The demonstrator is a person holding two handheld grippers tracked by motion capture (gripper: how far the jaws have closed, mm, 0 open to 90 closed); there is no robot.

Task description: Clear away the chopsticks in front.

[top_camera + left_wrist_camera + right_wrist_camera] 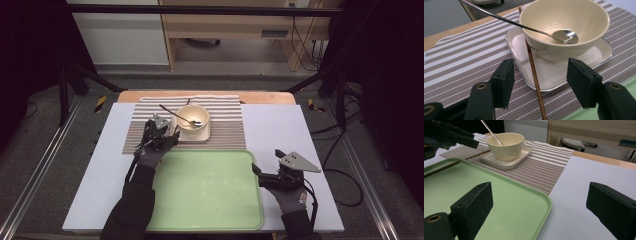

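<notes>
The left gripper [540, 82] is straddling a wooden chopstick [534, 72] beside the bowl [564, 22], jaws released; the right gripper [539, 212] is waiting released near the tray [506, 205].

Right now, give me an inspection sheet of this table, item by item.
Surface: pale grey tabletop under a brown-and-white striped placemat.
Job's things: brown wooden chopstick lying across a square white plate; cream ceramic bowl on it holds a metal spoon.
Clutter: empty light green plastic tray.
Grippers: left gripper open astride the chopstick; right gripper open, empty.
Cables: black cable by the right gripper.
Surroundings: wooden furniture behind.
</notes>
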